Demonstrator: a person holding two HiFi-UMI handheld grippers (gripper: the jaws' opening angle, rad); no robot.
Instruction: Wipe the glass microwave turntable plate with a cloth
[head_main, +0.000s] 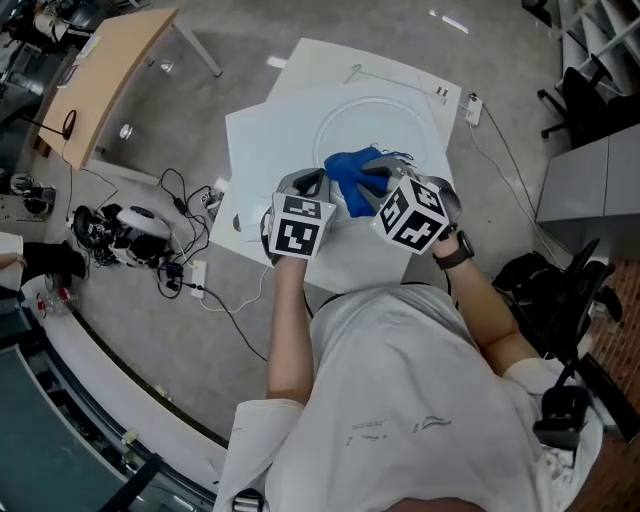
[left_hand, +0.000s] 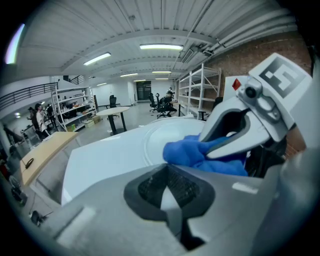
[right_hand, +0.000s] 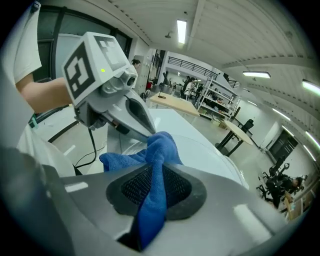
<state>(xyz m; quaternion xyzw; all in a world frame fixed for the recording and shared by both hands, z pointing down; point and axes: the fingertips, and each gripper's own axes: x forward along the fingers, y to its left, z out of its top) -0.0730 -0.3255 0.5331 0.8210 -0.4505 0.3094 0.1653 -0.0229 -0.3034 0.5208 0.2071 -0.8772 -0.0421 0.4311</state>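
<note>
The glass turntable plate (head_main: 375, 125) lies flat on a white table (head_main: 260, 140). Above its near rim a blue cloth (head_main: 355, 172) hangs bunched between the two grippers. My right gripper (head_main: 375, 190) is shut on the cloth: in the right gripper view the blue cloth (right_hand: 160, 150) runs down between the dark pads of the right gripper (right_hand: 155, 187). My left gripper (head_main: 318, 183) is shut with nothing blue between its pads. In the left gripper view the left gripper (left_hand: 170, 192) sits just short of the cloth (left_hand: 187, 152), and the plate (left_hand: 160, 137) lies behind.
A wooden desk (head_main: 105, 75) stands at the far left. Cables and a power strip (head_main: 180, 265) lie on the floor left of the table. A black office chair (head_main: 560, 290) is at the right. A small adapter (head_main: 474, 108) sits off the table's far right corner.
</note>
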